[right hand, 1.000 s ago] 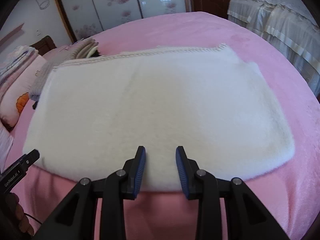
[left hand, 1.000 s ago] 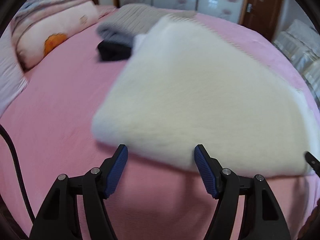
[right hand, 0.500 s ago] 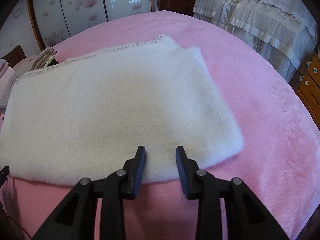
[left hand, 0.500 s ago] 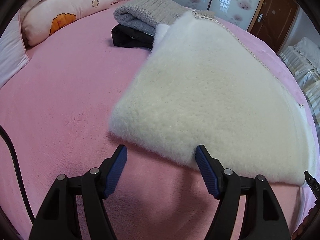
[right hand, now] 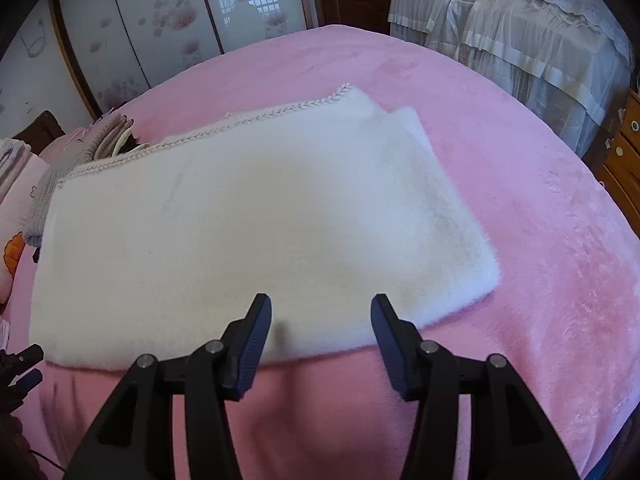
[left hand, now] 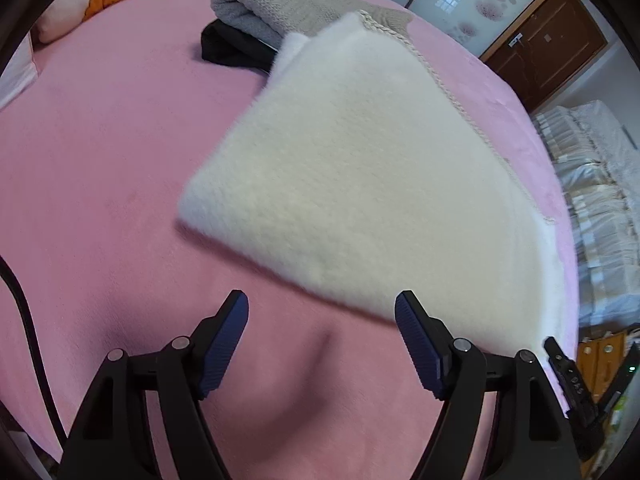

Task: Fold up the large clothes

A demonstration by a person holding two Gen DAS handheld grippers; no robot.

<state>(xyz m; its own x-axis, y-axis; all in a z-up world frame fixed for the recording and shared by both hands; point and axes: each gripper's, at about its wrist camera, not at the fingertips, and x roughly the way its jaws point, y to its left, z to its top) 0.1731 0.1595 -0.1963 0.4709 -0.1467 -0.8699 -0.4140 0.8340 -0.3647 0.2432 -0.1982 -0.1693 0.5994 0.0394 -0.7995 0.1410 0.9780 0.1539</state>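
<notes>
Fleece point(right hand: 248, 224) folded flat, seemingly, on bedspread point(right hand: 520, 208)

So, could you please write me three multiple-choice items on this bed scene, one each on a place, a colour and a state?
1. Where does the grey knitted garment lie?
A. past the far end of the white fluffy garment, on top of a black garment
B. on the floor
C. between the right tool's fingers

2. What colour is the bed cover?
A. blue
B. pink
C. green

3. How is the left tool?
A. shut on the white garment
B. shut on nothing
C. open, with nothing held

Answers: 1 A, since the grey knit sits on the black one beyond the white garment's far corner; 2 B, the cover is pink all over; 3 C, its fingers stand wide apart over bare cover.
</notes>
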